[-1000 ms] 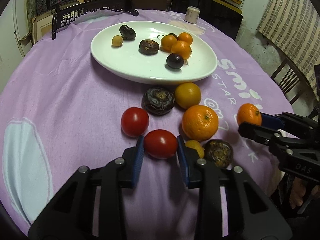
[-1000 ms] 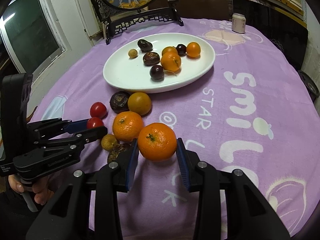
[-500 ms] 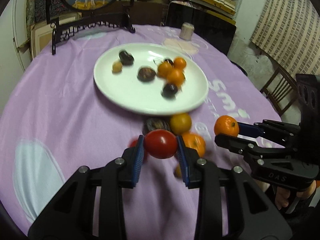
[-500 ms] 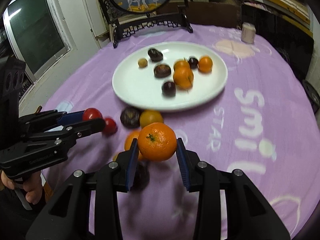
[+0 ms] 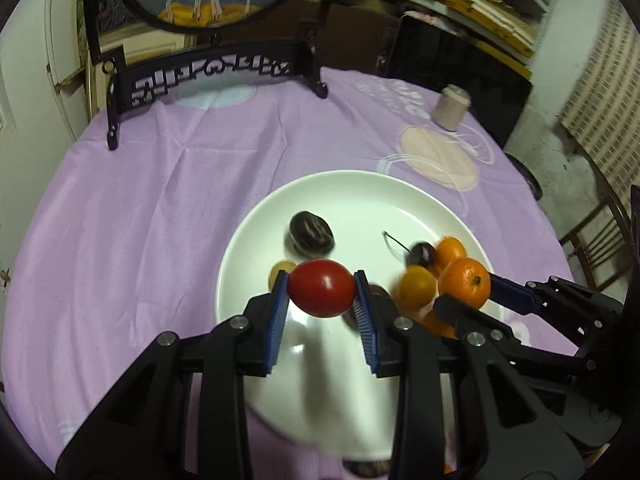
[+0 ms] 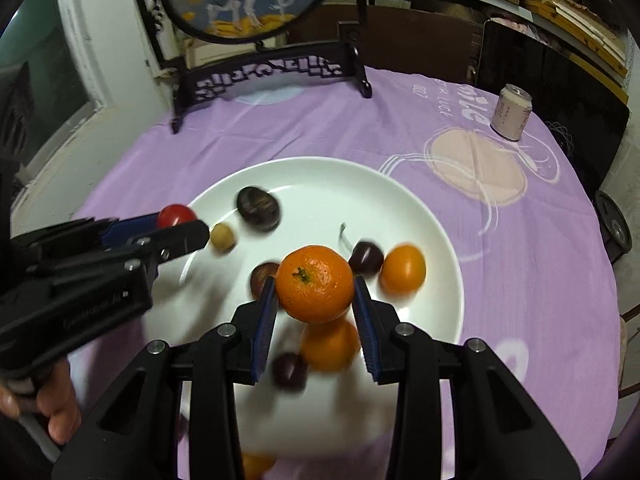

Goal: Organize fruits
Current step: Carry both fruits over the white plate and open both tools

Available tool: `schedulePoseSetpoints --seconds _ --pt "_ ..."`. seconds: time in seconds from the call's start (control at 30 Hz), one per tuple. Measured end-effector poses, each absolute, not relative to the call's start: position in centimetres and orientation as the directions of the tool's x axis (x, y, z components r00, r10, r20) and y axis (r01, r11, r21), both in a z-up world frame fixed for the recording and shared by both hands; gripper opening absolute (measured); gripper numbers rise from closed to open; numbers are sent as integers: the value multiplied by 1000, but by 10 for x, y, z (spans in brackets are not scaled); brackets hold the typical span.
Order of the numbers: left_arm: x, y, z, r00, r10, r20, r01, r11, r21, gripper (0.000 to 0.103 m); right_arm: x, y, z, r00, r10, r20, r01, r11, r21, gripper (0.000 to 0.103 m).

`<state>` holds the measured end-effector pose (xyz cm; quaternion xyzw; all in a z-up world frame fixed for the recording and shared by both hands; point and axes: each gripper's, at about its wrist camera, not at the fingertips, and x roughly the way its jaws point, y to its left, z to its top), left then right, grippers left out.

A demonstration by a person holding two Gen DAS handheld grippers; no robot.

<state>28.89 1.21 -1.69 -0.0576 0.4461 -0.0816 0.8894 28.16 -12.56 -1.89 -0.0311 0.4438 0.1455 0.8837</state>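
My left gripper is shut on a red tomato and holds it above the white plate. My right gripper is shut on an orange mandarin, also above the plate. Each gripper shows in the other view: the right one with its mandarin, the left one with its tomato. On the plate lie a dark chestnut-like fruit, a small yellow fruit, a dark cherry and orange fruits.
A purple cloth covers the round table. A black carved stand with a round painted panel stands at the back. A small can sits at the back right. A chair is off the right edge.
Both grippers have lifted their fruits off the cloth and moved forward over the plate. The loose fruits on the cloth have passed out of view below.
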Motion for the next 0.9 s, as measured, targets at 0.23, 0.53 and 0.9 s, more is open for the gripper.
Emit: schedulePoseSetpoints --seconds 0.23,0.53,0.9 --pt "301 19 -30 570 -216 -793 80 975 -208 33 299 -124 -34 546 236 -804 -288 954 84 38" --pt "281 29 -16 631 -236 -739 91 968 -232 63 279 -142 -28 639 197 -743 -236 970 54 58" --pt "172 52 -21 715 -182 -675 58 978 -201 83 168 -168 -17 681 281 -677 -253 957 142 73"
